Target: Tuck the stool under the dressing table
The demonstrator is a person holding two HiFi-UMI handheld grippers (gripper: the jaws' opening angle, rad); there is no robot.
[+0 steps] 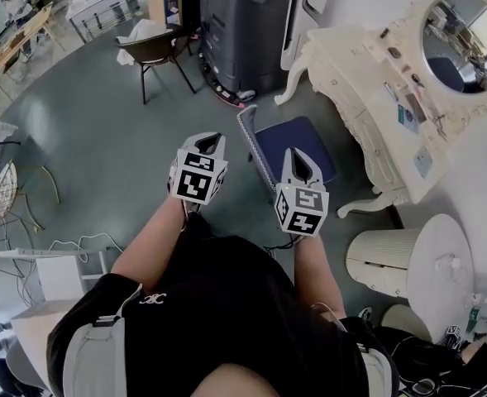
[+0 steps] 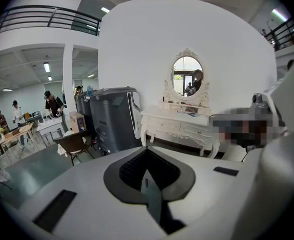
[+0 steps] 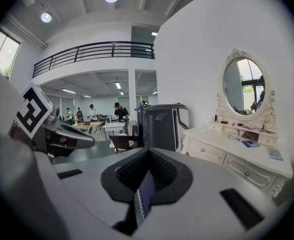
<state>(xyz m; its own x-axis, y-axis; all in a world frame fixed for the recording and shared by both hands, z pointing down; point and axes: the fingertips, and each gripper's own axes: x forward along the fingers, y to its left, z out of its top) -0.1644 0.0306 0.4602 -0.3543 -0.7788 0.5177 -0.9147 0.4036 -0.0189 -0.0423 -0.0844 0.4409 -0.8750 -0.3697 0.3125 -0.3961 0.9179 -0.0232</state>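
Blue-seated stool (image 1: 297, 143) out on open floor at 12 o'clock from the hands, near the dressing table (image 1: 367, 98) at 2 o'clock but not under it; whole tuck left to do. Right gripper (image 1: 303, 168) over the seat's near edge, jaws closed, a blue sliver in the slit, possibly seat fabric. Left gripper (image 1: 207, 143) at 11 o'clock, closed, empty.

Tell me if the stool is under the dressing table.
Out. The stool stands on open floor before the dressing table, not beneath it.
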